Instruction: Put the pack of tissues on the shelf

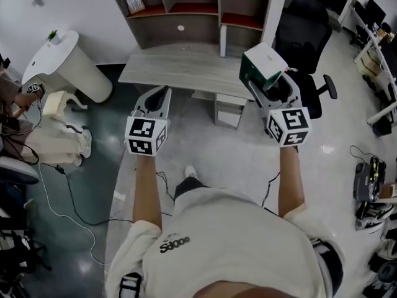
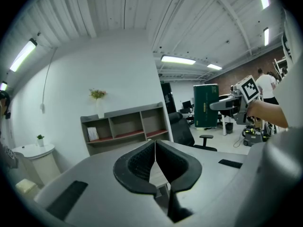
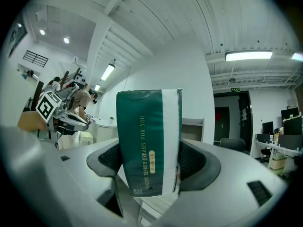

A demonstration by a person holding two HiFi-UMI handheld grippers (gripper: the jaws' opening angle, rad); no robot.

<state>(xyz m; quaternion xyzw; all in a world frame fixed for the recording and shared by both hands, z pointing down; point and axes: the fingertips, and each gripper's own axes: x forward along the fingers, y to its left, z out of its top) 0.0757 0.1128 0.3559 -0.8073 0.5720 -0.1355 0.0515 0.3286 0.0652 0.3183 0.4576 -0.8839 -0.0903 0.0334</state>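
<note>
A green and white pack of tissues [image 3: 147,143] stands upright between the jaws of my right gripper [image 3: 150,162], which is shut on it. In the head view the pack [image 1: 263,67] is held above the right end of a grey desk [image 1: 180,67], in front of the grey shelf unit [image 1: 192,11]. My left gripper [image 1: 158,101] hovers over the desk's near edge; its jaws [image 2: 155,167] are shut together with nothing in them. The left gripper view shows the shelf [image 2: 125,129] against the white wall, and the pack [image 2: 206,105] off to the right.
A black office chair [image 1: 304,39] stands right of the desk. A white round stand [image 1: 65,64] with a small plant is at the left, beside a seated person [image 1: 37,132]. Cables [image 1: 68,197] and gear [image 1: 369,188] lie on the floor. A book [image 1: 134,3] sits in the shelf's left compartment.
</note>
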